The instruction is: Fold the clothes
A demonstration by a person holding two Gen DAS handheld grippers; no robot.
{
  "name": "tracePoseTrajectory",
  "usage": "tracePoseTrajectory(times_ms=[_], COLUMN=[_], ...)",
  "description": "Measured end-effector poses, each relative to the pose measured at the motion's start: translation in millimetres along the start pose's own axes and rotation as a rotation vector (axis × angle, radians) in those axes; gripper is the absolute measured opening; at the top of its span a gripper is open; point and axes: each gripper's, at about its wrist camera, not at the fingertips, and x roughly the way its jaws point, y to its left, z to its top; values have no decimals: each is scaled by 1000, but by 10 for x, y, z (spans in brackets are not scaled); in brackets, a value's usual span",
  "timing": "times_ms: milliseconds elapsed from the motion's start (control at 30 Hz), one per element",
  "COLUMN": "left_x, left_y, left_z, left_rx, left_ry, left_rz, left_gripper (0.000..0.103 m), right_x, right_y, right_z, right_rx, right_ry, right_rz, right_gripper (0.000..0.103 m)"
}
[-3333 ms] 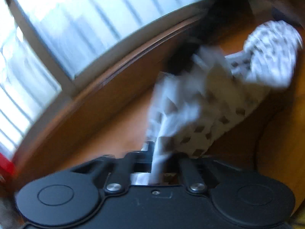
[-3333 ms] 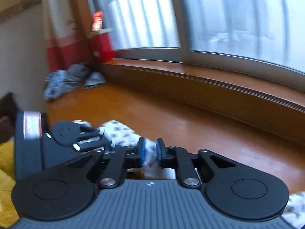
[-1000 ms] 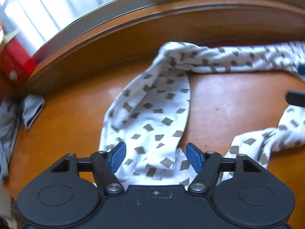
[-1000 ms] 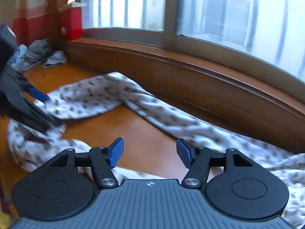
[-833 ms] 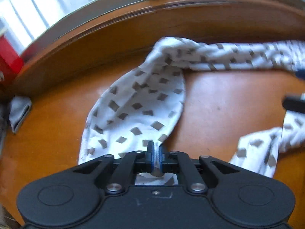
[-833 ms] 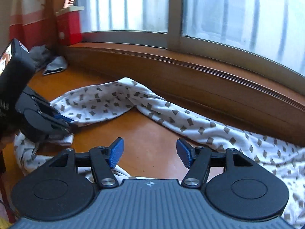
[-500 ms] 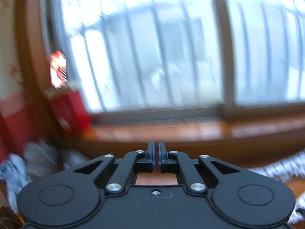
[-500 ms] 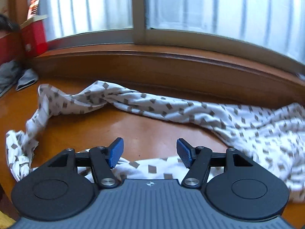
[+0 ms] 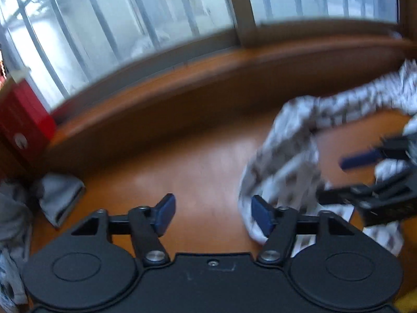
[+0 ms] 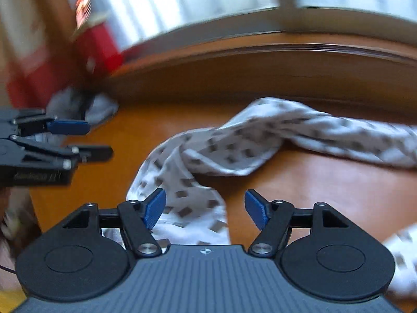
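Note:
A white garment with small dark squares (image 10: 234, 146) lies crumpled and twisted on the orange wooden floor; it also shows blurred at the right of the left wrist view (image 9: 292, 151). My left gripper (image 9: 212, 215) is open and empty, over bare floor just left of the cloth's edge. My right gripper (image 10: 206, 210) is open, low over a fold of the garment, holding nothing. Each gripper shows in the other's view: the right one (image 9: 365, 172) at the right edge, the left one (image 10: 78, 140) at the left edge.
A raised wooden window ledge (image 10: 260, 65) runs along the back under a barred window (image 9: 130, 26). A red box (image 9: 23, 120) stands at the back left. Grey clothes (image 9: 57, 195) lie in a heap on the floor at the left.
My left gripper was shut on the garment, lifted away toward the window, and now is open and tilted back down beside the cloth. My right gripper stayed open and swung left.

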Motion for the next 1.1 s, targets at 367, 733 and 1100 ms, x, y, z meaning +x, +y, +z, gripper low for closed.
tracePoseTrajectory(times_ms=[367,733,1100], left_x=[279,147,132], left_y=[463,598,458], left_z=[-527,-705,-558], left_rx=[-122,-233,-207], left_ry=[146,151,143], left_rz=[-5,-27,-55], left_gripper=[66,71,71], right_x=[-688,9,410], right_y=[1138,1694,1132], right_z=[1144,2141,1445], right_rx=[-156,-123,-239], right_ry=[-348,-291,-98], right_rz=[370,593,206], right_gripper=[3,15,64])
